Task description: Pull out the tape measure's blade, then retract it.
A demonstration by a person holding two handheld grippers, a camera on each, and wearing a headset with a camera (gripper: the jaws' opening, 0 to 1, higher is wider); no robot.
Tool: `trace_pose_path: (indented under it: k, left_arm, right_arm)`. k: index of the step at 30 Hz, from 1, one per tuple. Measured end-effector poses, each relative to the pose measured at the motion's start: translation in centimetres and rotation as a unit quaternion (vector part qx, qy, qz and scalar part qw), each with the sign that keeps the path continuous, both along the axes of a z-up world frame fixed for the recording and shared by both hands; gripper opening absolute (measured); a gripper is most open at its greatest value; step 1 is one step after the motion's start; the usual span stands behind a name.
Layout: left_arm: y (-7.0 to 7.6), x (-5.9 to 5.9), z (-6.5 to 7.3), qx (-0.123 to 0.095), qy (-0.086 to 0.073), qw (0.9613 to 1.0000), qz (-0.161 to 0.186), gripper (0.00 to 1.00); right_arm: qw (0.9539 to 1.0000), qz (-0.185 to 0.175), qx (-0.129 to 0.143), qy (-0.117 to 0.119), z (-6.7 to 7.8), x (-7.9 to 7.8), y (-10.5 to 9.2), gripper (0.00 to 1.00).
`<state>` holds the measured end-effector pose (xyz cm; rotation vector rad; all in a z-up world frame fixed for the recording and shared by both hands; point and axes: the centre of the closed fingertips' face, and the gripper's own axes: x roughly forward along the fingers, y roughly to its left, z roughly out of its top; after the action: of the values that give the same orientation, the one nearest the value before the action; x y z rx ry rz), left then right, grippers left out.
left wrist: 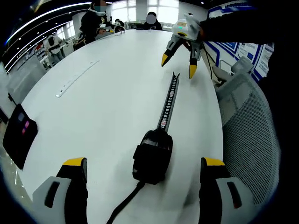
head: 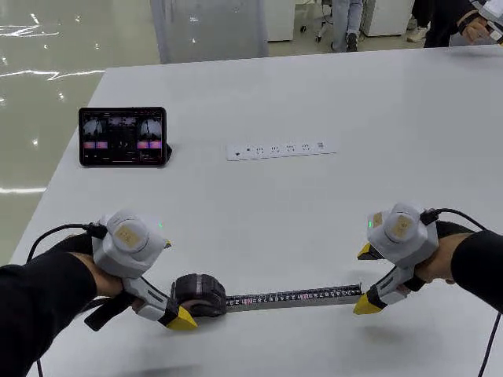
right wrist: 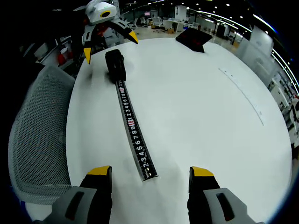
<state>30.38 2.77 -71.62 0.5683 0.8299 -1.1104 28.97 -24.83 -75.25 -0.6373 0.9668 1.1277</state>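
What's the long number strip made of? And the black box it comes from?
The strip looks like thin painted metal: dark, stiff and straight, with pale printed numbers. The black box seems matte plastic or rubber, dull with little shine. Hard to be sure.

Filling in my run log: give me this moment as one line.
blade: out, flat on table | left gripper: open, straddling tape measure case | right gripper: open at blade tip

One tape measure [head: 199, 294] with one blade [head: 295, 297] out. Two grippers: left gripper [head: 174, 283], right gripper [head: 366, 279]. One tablet [head: 122, 136] near the left edge of the tabletop [head: 314, 212], one power strip [head: 280, 149] at its middle, one mesh chair [right wrist: 37, 140].
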Motion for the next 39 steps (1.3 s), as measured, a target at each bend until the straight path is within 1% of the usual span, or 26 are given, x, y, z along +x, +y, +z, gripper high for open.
trace_pose_path:
  k: [2,3,4,6,8,10,11,13,14,15,16,18,19,22,23,25,26,27,30,31,33,35,37,39]
  left_arm:
    - [0.1,0.1,0.0,-0.001,-0.004,0.9999,0.011,0.99]
    - [0.1,0.1,0.0,-0.006,-0.007,0.9999,0.011,0.99]
    - [0.0,0.1,0.2,-0.016,-0.006,0.9997,0.02,0.99]
    - [0.0,0.2,0.2,-0.025,-0.001,0.9989,0.039,0.99]
    - [0.0,0.2,0.3,-0.035,0.005,0.9981,0.051,0.99]
    - [0.0,0.5,0.7,-0.048,-0.01,0.9971,0.059,0.99]
    - [-0.1,0.7,1.0,-0.06,-0.013,0.9955,0.072,0.99]
    - [0.1,1.0,1.3,-0.072,-0.016,0.9931,0.091,0.99]
    - [0.2,1.1,1.4,-0.083,-0.016,0.9911,0.103,0.99]
    - [0.6,1.3,1.3,-0.086,-0.014,0.9891,0.119,0.97]
    - [0.8,1.5,1.5,-0.096,-0.015,0.9861,0.134,0.98]
    - [0.9,1.7,2.0,-0.118,-0.027,0.9817,0.146,0.99]
    - [1.2,1.5,2.2,-0.124,-0.03,0.9798,0.154,0.99]
    - [2.1,1.3,2.1,-0.127,-0.032,0.9777,0.164,0.99]
    - [2.5,1.3,2.2,-0.128,-0.035,0.9764,0.17,0.99]
    - [3.0,1.1,2.3,-0.132,-0.038,0.9741,0.18,0.99]
    - [3.4,1.0,2.5,-0.134,-0.042,0.9721,0.188,0.99]
    - [3.6,0.8,2.6,-0.137,-0.044,0.971,0.191,0.99]
    - [4.6,0.4,2.7,-0.136,-0.06,0.9679,0.203,0.99]
    - [4.9,0.2,2.7,-0.141,-0.066,0.9659,0.207,0.99]
    - [5.4,-0.2,2.5,-0.141,-0.062,0.9646,0.214,0.99]
    - [6.0,-0.7,2.3,-0.136,-0.068,0.9645,0.216,0.99]
    - [6.6,-1.2,2.2,-0.137,-0.067,0.9628,0.223,0.99]
    - [7.1,-1.5,2.0,-0.135,-0.07,0.9612,0.23,0.99]
  right_arm:
    - [1.0,-0.005,0.001,0.001,-0.1,-0.2,-0.2,0.66]
    - [1.0,-0.008,0.003,0.001,-0.1,-0.3,-0.3,0.67]
    - [0.9999,-0.014,0.008,0.003,-0.2,-0.4,-0.3,0.68]
    - [0.9997,-0.022,0.012,0.005,-0.3,-0.8,-0.4,0.71]
    - [0.9993,-0.033,0.019,0.002,-0.3,-0.7,-0.5,0.73]
    - [0.9986,-0.045,0.027,0.001,-0.2,-0.7,-0.6,0.76]
    - [0.9979,-0.054,0.035,-0.002,0.0,-0.7,-0.6,0.77]
    - [0.9972,-0.061,0.042,-0.006,0.1,-0.8,-0.6,0.79]
    - [0.9968,-0.066,0.044,-0.009,0.2,-0.9,-0.8,0.79]
    - [0.9964,-0.07,0.047,-0.011,0.3,-0.9,-0.9,0.79]
    - [0.9953,-0.079,0.055,-0.012,0.4,-0.9,-0.9,0.8]
    - [0.9936,-0.093,0.064,-0.016,0.6,-0.8,-1.1,0.83]
    - [0.9923,-0.101,0.07,-0.019,0.8,-0.8,-1.2,0.85]
    - [0.9898,-0.114,0.082,-0.027,1.2,-0.8,-1.5,0.87]
    - [0.9888,-0.119,0.085,-0.031,1.4,-0.7,-1.7,0.87]
    - [0.9859,-0.132,0.097,-0.033,1.7,-0.7,-1.7,0.88]
    - [0.9839,-0.14,0.106,-0.035,2.0,-0.8,-1.6,0.89]
    - [0.9832,-0.141,0.109,-0.037,2.2,-0.8,-1.7,0.91]
    - [0.9809,-0.148,0.118,-0.044,2.3,-1.1,-2.0,0.94]
    - [0.9798,-0.151,0.122,-0.048,2.4,-1.3,-2.1,0.95]
    - [0.9776,-0.159,0.127,-0.055,2.5,-1.4,-2.3,0.96]
    - [0.9758,-0.165,0.128,-0.066,2.7,-1.5,-2.8,0.97]
    - [0.9722,-0.175,0.135,-0.077,3.1,-1.6,-3.2,0.98]
    - [0.9689,-0.183,0.142,-0.088,3.3,-1.7,-3.6,0.99]
